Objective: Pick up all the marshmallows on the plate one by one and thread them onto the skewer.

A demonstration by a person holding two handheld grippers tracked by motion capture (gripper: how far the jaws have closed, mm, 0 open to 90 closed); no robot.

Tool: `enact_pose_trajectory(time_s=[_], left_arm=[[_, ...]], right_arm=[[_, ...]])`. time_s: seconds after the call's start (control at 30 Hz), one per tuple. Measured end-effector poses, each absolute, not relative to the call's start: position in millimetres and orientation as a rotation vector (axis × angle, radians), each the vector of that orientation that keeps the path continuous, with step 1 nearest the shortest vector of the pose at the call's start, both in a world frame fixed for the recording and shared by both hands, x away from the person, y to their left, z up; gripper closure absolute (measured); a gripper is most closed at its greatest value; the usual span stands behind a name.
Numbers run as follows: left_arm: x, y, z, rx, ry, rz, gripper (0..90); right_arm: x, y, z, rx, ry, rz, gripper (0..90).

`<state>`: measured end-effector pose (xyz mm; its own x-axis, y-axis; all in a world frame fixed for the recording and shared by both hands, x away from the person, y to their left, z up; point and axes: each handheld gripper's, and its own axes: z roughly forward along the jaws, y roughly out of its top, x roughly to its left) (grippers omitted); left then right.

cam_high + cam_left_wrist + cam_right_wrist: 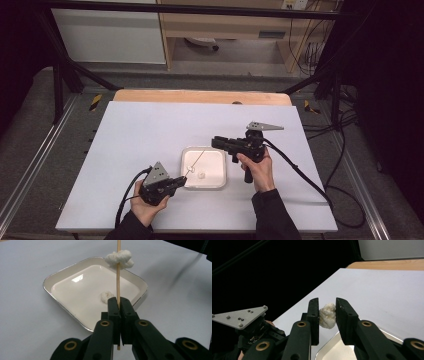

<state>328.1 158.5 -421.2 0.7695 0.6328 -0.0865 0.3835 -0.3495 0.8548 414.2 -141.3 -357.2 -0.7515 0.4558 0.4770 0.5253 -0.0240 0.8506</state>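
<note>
Two grippers worked over the white tray (218, 176) on the counter (145, 130). The left gripper (118, 305) had its jaws clamped on a skewer (118, 282) carrying one marshmallow (119, 259), above the tray. The right gripper (327, 311) pinched a second marshmallow (327, 315); a third (106, 296) lay in the tray.

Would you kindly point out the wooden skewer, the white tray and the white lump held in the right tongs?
wooden skewer (118, 282), left gripper view, bare mid-shaft.
white tray (62, 272), left gripper view, far rim.
white lump (327, 315), right gripper view, its middle between the jaws.
</note>
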Motion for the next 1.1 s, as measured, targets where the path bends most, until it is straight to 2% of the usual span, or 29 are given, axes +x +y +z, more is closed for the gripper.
enact_pose_trajectory(time_s=[0.8,1.1], left_arm=[[326.0,155.6,-420.8,1.985,0.738,0.323,88.4],[325.9,155.1,-421.7,1.986,0.734,0.32,88.4]], right_arm=[[416.9,-128.5,-372.7,-1.034,-2.098,-1.849,73.6],[414.0,-124.4,-377.3,-1.017,-2.094,-1.83,76.1]])
